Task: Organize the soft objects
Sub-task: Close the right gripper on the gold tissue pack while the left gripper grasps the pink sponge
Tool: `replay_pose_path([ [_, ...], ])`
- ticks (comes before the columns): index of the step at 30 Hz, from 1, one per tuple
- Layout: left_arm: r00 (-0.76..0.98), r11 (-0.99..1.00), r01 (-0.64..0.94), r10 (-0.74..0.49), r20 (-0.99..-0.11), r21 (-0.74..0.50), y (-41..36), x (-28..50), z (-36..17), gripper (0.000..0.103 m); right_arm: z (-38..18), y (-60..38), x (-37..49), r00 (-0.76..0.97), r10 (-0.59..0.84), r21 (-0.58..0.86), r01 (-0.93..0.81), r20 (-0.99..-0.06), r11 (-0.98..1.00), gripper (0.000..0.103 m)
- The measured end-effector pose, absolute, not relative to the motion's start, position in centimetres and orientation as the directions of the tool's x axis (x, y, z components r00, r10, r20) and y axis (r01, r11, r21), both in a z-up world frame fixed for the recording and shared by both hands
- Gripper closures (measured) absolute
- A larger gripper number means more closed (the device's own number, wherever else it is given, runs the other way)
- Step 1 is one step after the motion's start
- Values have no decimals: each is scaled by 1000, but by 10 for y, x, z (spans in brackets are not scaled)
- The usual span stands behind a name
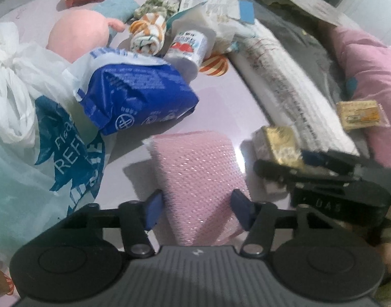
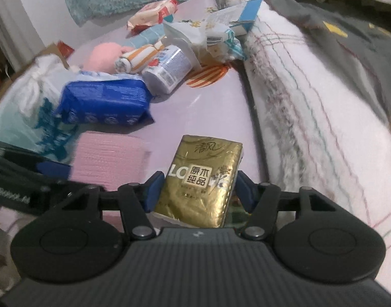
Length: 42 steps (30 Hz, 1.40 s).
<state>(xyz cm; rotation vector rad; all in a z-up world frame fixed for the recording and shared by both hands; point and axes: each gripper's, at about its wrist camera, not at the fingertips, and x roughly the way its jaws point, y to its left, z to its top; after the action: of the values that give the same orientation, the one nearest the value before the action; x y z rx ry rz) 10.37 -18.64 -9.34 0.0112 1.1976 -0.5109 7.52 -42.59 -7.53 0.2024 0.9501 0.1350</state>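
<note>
On a pale lilac surface (image 2: 210, 107), the left gripper (image 1: 195, 211) clamps both blue pads on a pink textured cloth pad (image 1: 195, 168). Just right of that pad, the right gripper (image 2: 198, 192) grips a gold tissue pack (image 2: 203, 179) by its sides. Beyond the pink pad lies a blue wipes pack (image 1: 136, 94).

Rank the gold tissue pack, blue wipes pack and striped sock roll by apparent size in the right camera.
1. Gold tissue pack, though nearness inflates it, alike with
2. blue wipes pack
3. Striped sock roll
</note>
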Motion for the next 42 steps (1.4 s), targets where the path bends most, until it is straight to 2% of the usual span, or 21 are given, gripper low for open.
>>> replay_pose_path([
  [4,245,886,384,-369,-897,-260,-188,104,-96,45,-76,-424,69,581,193,231,-8,-791,973,44],
  [6,242,890,373,-365,-899,-261,-186,105,-97,38,-76,-423,67,583,191,234,-1,-790,972,44],
  [8,251,896,371,-350,-903,-244,-186,105,-96,23,-75,-423,65,584,190,233,0,-789,972,44],
  [14,239,900,359,-344,-908,-246,-189,113,-96,20,-77,-421,56,592,153,189,-2,-791,982,44],
  [18,240,894,383,-338,-910,-231,-199,111,-93,17,-77,-429,51,599,160,213,17,-785,977,44],
  [20,242,891,394,-337,-910,-225,-204,110,-91,12,-78,-432,50,601,169,226,20,-781,974,44],
  [26,240,894,413,-291,-926,-174,-222,111,-96,11,-80,-433,47,610,184,241,12,-771,970,44],
  [35,203,909,375,-271,-941,-181,-225,122,-112,13,-81,-433,45,620,180,233,6,-764,972,43],
  [42,229,915,361,-274,-934,-180,-224,124,-110,20,-81,-432,43,626,179,233,5,-759,972,43],
])
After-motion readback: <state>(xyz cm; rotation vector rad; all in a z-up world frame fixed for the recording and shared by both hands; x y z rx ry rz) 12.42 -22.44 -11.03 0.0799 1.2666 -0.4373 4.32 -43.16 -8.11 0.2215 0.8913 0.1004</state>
